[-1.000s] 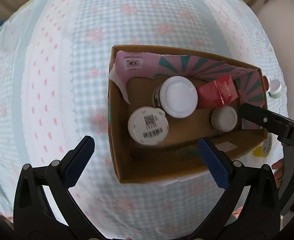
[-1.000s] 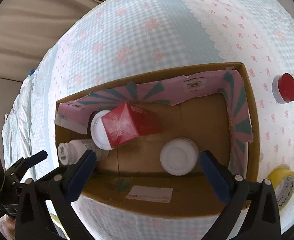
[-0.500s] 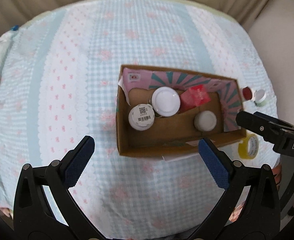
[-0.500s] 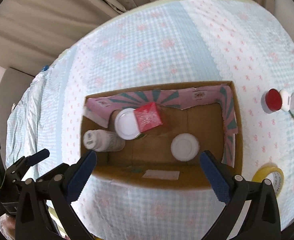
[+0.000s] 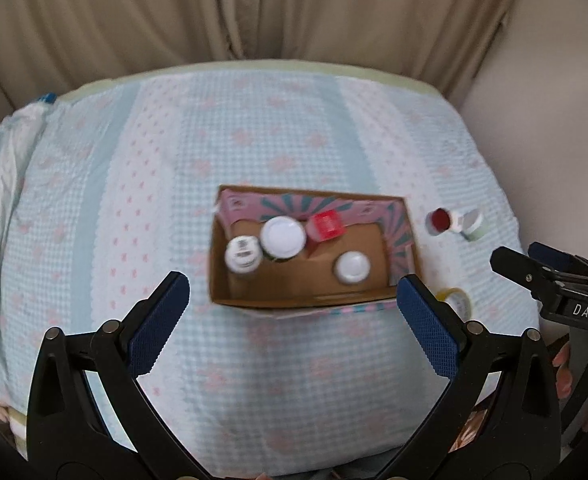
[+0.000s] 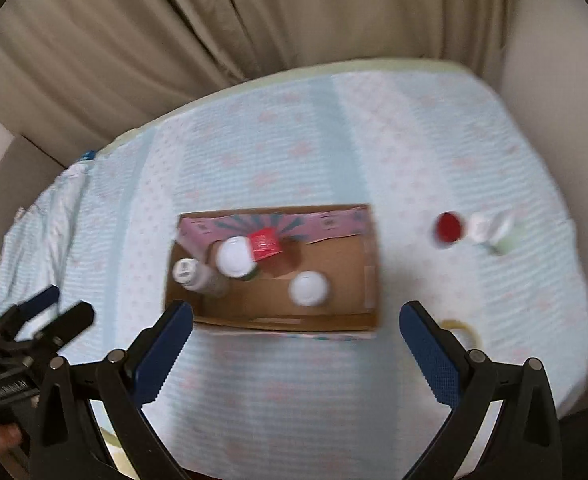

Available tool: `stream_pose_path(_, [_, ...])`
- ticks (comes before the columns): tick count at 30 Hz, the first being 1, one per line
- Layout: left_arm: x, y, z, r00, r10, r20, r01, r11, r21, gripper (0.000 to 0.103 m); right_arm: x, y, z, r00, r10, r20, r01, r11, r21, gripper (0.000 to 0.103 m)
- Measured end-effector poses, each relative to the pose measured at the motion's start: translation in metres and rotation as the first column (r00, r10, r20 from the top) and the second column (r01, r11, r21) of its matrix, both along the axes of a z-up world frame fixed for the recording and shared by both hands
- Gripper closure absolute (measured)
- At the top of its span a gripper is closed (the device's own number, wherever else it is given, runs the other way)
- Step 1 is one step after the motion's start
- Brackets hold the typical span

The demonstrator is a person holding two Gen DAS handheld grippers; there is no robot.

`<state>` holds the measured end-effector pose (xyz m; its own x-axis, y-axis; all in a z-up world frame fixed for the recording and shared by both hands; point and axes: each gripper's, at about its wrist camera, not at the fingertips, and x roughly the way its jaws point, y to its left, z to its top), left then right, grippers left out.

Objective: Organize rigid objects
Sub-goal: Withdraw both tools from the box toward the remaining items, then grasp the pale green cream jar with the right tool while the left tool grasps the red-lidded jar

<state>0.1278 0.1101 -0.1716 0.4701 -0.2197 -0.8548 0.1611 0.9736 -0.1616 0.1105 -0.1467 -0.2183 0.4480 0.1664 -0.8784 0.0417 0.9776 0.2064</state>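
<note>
An open cardboard box (image 5: 294,300) (image 6: 277,322) with a pink patterned liner sits mid-table. Inside stand a white bottle with a barcode cap (image 5: 243,255) (image 6: 185,271), a wide white-lidded jar (image 5: 282,237) (image 6: 234,256), a red carton (image 5: 324,225) (image 6: 265,243) and a small white-lidded jar (image 5: 352,267) (image 6: 309,288). My left gripper (image 5: 291,322) hangs open, high above the table's near side. My right gripper (image 6: 296,344) is open too, equally high. Neither holds anything.
Right of the box lie a red-capped jar (image 5: 440,220) (image 6: 449,227), small white and pale green containers (image 5: 469,223) (image 6: 494,231) and a yellow tape roll (image 5: 458,300) (image 6: 460,329). A blue-pink checked cloth (image 5: 133,220) covers the table. Beige curtains (image 5: 253,8) hang behind.
Both grippers have risen and pulled back from the box, which now looks much smaller. The curtains and table edges have come into view. Box contents have not moved.
</note>
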Motion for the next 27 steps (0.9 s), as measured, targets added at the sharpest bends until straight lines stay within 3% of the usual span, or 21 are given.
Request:
stream_pose_path(4, [-0.008,-0.033,0.016,0.999,-0.011,0.043,0.012,1.0,-0.011,0.0,-0.015,-0.036,0.023,1.0,-0.017,0.026,0.019,0.998,-0.065,0.0])
stream_pose_path(11, [-0.025,-0.116,0.036,0.987,0.038,0.155,-0.044,0.998,0.035,0.0,-0.032,-0.11,0.051,0.996,0.004,0.092,0.011,0.987,-0.161,0.0])
stream_pose_path(14, [-0.026,-0.153,0.038,0.986,0.052,0.155,-0.058,0.998,0.031,0.0,-0.03,-0.147,0.055,0.994,0.044,0.104,-0.021,0.978,-0.207,0.0])
stream_pose_path(19, [-0.021,-0.22,0.028,0.989,0.052,0.138,-0.055,0.998,0.015,0.0,-0.016,-0.207,0.052,0.981,0.163,0.108,-0.139,0.969,-0.202,0.0])
stream_pose_path(27, [0.0,-0.288,-0.008,0.997,0.027,0.069,-0.029,0.999,0.025,0.0,0.014,-0.256,0.028,0.947,0.309,0.082,-0.289,0.937,-0.194,0.0])
